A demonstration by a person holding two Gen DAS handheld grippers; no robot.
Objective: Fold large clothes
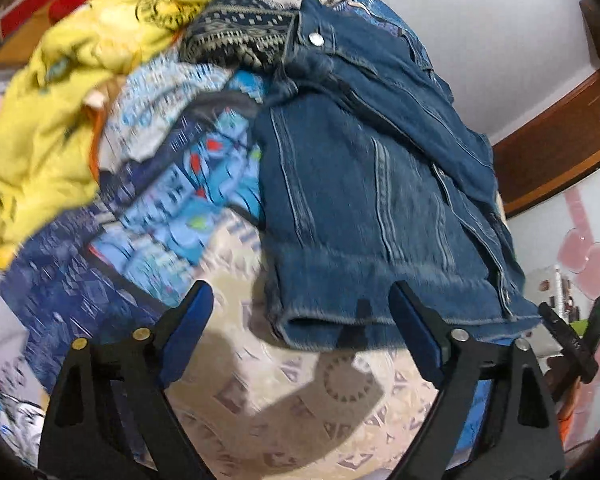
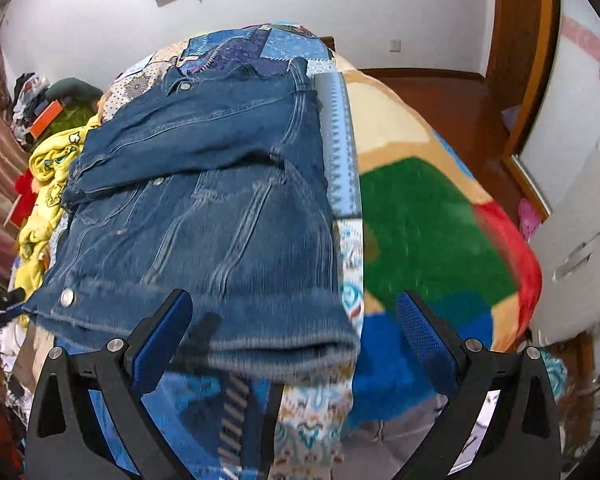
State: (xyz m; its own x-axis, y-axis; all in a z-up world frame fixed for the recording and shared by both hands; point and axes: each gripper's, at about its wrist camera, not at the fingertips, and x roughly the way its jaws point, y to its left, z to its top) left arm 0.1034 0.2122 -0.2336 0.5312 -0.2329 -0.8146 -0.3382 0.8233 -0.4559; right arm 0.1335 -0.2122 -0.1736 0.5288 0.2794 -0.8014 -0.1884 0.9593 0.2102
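The denim jacket lies folded on the bed, straight ahead of both tools, its thick hem edge nearest to them and its collar and metal buttons at the far end; one sleeve lies across the back panel. The left tool stands released, its blue pads spread wide with nothing between them, the hem just beyond its fingertips. The right tool is likewise released and empty, the hem corner lying ahead between its spread fingers. As a judgement, the risks lie in the next grip: denim is stiff and heavy, and the folded hem is several layers thick, so a shallow pinch may catch only the top layer and pull the fold open, or slip off altogether. The sleeve resting on top looks loose and could slide off if the bundle is lifted or turned unevenly by the two tools. To the left of the left tool, a yellow garment and a blue patterned cloth lie heaped close against the jacket, so a low sweep could drag them along. Ahead and right of the right tool, the colourful blanket slopes toward the bed's edge, where a pushed bundle might slide. No brand, label or readable writing shows; the yellow garment's print is too blurred to read.
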